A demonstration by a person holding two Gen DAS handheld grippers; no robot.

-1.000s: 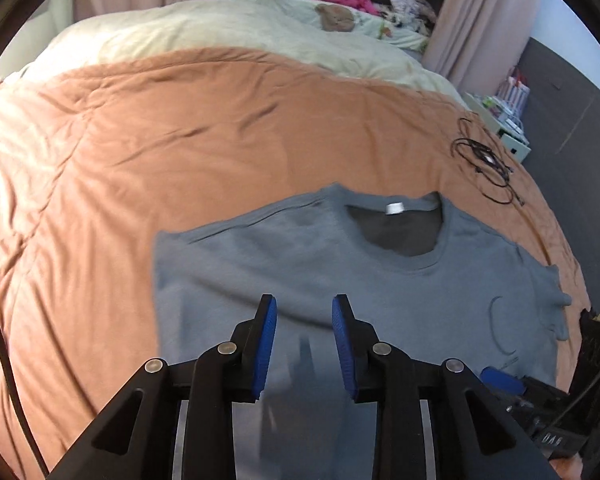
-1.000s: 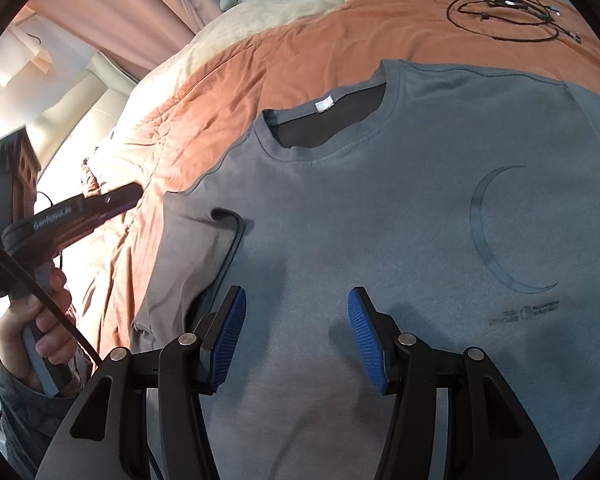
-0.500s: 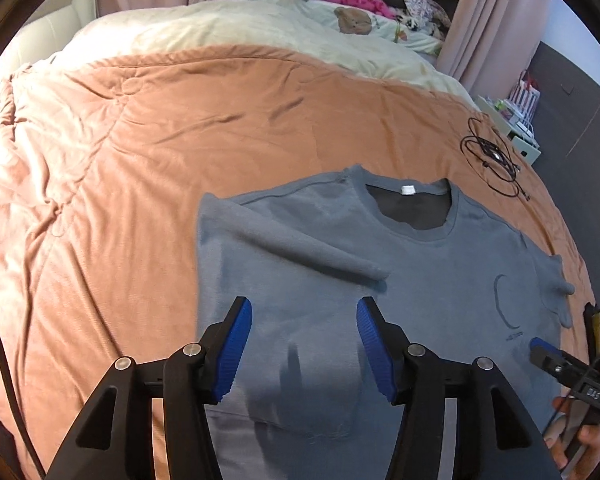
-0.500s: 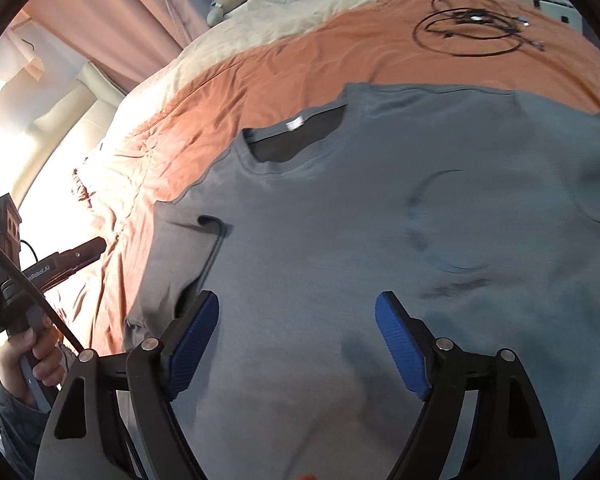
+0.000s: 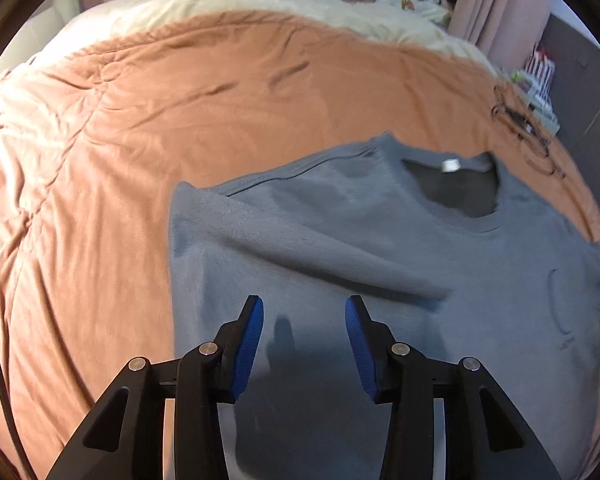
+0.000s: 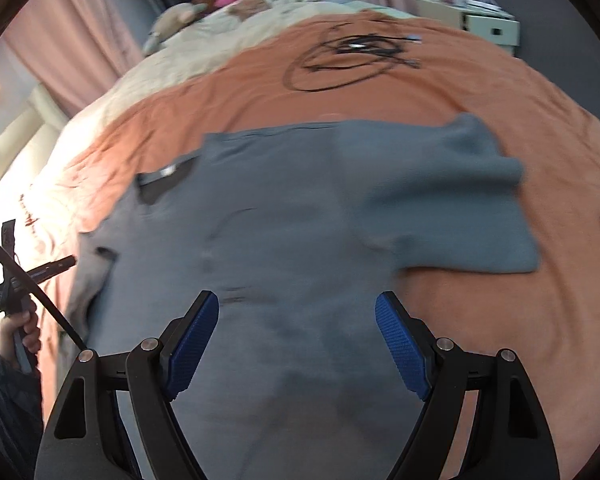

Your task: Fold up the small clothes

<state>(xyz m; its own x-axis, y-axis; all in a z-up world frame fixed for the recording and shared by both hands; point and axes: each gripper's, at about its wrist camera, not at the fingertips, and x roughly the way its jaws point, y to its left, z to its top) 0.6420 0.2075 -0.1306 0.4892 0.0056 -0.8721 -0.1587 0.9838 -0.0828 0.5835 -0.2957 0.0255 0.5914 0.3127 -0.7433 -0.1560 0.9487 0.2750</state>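
Grey T-shirt (image 5: 380, 264) lay flat, front up, on an orange duvet (image 5: 180, 128) covering a bed. One sleeve (image 5: 300, 248) was folded diagonally across the chest; the other sleeve (image 6: 452, 200) spread out over the duvet. The left gripper (image 5: 304, 320) hovered above the shirt's lower body, its jaws closing with nothing between the blue pads (image 5: 252, 332). The right gripper (image 6: 296, 320) hung over the shirt near its side edge, jaws wide apart and empty. A coiled black cable (image 6: 348, 60) rested on the duvet beyond the collar, apart from the shirt.
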